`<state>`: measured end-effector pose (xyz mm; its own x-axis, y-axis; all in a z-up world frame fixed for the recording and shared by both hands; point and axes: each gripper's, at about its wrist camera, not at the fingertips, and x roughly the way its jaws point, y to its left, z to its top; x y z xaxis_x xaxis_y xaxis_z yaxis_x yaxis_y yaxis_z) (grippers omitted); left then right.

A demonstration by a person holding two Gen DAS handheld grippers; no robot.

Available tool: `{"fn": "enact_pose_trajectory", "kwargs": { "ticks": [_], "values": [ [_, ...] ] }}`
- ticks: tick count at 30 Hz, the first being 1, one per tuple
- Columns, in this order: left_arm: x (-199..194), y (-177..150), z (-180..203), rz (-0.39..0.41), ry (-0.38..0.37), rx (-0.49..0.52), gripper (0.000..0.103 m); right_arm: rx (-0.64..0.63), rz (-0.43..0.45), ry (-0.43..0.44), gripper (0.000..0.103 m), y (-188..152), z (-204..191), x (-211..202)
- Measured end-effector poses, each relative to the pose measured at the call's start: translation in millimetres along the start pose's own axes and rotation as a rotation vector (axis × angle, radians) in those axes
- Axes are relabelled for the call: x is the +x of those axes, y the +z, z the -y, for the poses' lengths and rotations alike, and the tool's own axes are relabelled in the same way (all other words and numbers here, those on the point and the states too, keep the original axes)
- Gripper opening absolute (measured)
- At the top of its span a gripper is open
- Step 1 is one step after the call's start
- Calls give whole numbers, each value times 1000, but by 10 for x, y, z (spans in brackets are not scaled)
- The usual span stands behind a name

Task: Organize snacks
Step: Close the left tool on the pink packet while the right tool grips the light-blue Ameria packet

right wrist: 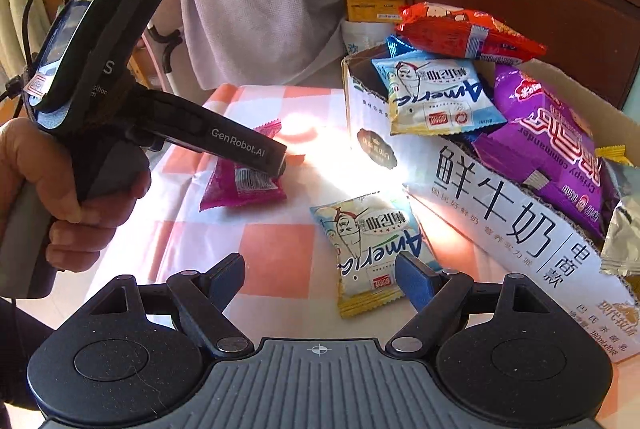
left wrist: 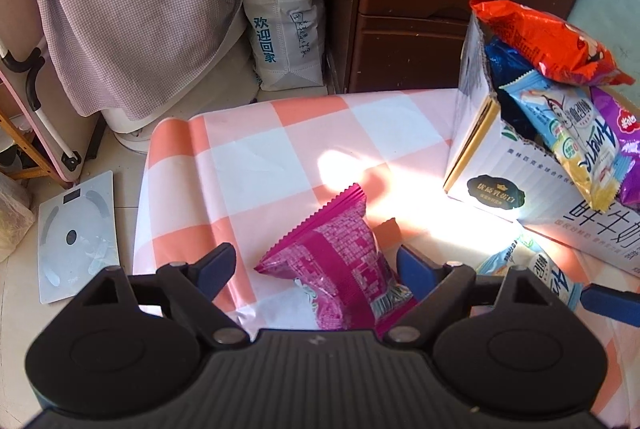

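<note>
Left tongs [left wrist: 316, 267] gape around my magenta snack packet [left wrist: 340, 269] on the checkered table [left wrist: 280, 141]; right tongs [right wrist: 320, 279] gape over the pale-blue packet [right wrist: 372, 249], beside the snack-filled carton [right wrist: 500, 205].

The left tool [left wrist: 316, 265] covers the near end of the magenta packet [left wrist: 340, 261]. The milk carton box [right wrist: 500, 205] runs off the right edge, hiding the lower snacks. Glare washes out the desk [left wrist: 280, 149] beside the box.

"GenRobot.AI" on left gripper [right wrist: 256, 149], "Crispy commander" on purple packet [right wrist: 552, 145]
</note>
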<state>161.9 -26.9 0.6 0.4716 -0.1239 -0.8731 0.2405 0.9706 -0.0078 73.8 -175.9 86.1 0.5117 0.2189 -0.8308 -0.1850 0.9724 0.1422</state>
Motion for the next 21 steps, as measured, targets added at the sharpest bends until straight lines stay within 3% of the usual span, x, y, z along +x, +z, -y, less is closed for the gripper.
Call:
{"fn": "enact_pose_trajectory", "kwargs": {
  "ticks": [5,13,18,21],
  "values": [
    [22,-36,115,-12,-7,37,87,30,-8,-86,84,43,104,187],
    [58,-68,150,-4,16,60,87,71,-32,-146,81,55,140,414],
    [-7,-98,166,11,-5,73,67,64,-42,-144,54,86,45,403],
    [-49,-116,179,12,-24,87,57,80,-50,-158,51,84,35,375]
  ]
}}
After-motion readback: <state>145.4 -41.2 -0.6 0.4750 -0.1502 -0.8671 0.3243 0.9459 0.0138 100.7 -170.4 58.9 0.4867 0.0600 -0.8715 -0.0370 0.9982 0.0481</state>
